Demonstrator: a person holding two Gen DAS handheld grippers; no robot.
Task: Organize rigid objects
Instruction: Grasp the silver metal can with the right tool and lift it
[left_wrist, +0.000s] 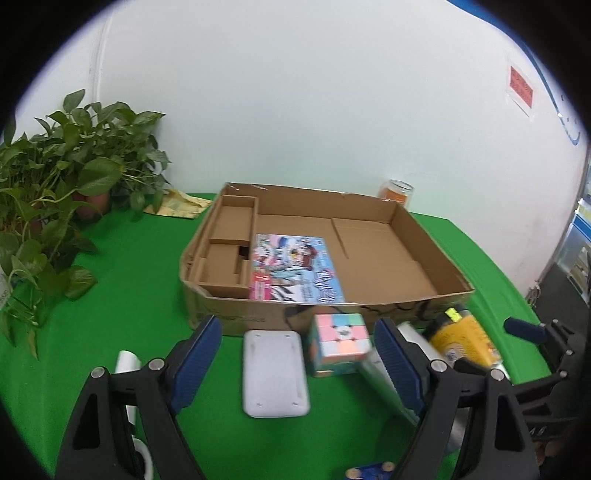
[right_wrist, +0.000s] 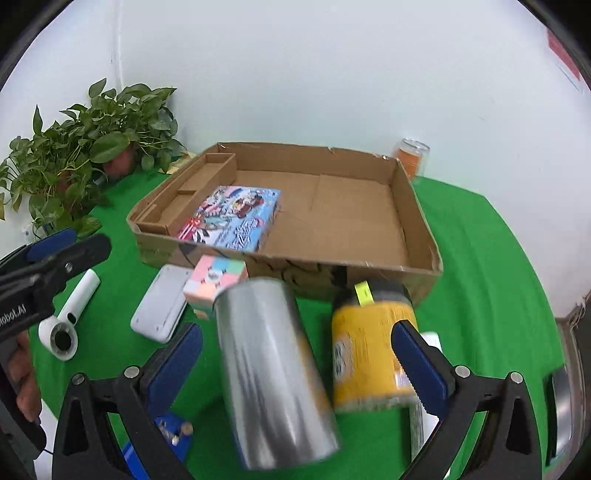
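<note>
Left tongs over the green worktop, pads spread wide, nothing held.

White flat case and pastel puzzle cube sit between my pads, cube just beside the cardboard tray. Picture box lies inside the tray. Yellow canister right; white tube left. Potted plants far left. Other tongs at right edge.

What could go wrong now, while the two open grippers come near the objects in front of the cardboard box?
1. The silver metal cylinder lies tilted beside the yellow can; the open right gripper spans both and might knock one away.
2. The pastel puzzle cube sits close beside the flat white device, so the left gripper may push both.
</note>
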